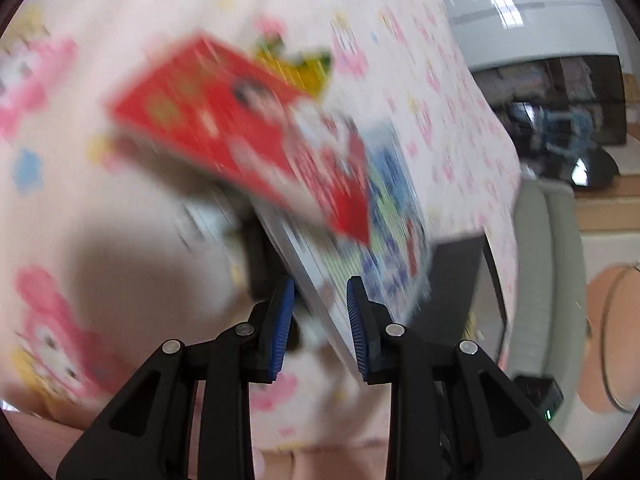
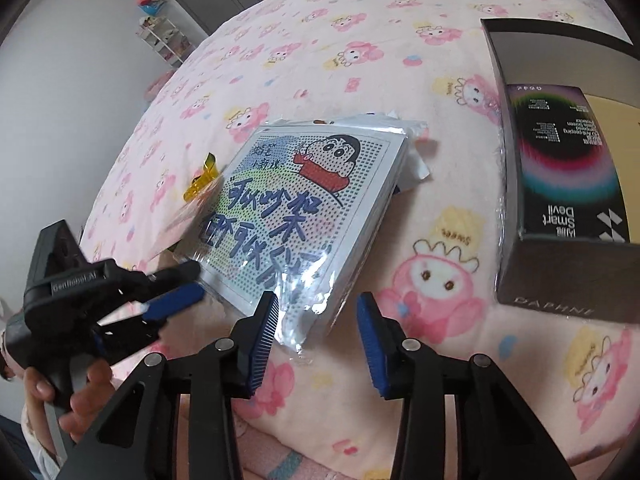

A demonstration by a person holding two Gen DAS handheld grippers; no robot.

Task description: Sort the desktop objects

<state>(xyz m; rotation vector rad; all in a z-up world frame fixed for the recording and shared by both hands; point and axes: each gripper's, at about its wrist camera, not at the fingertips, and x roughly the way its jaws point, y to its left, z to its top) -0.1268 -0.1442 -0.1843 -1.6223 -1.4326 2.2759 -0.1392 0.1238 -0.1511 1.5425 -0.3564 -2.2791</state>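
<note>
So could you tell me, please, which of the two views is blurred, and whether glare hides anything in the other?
Left wrist view: heavy motion blur smears the red packet and the cartoon-print pack under it, while the left hand-held gripper stays sharp. Right wrist view: mostly crisp; glare streaks the pack's plastic wrap at its near corner, yet the print reads fine.

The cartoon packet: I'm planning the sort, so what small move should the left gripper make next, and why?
Probably close the left gripper on the cartoon packet. Its fingers are open astride the packet's edge. The right gripper is open and holds nothing; the open box lies further right.
</note>
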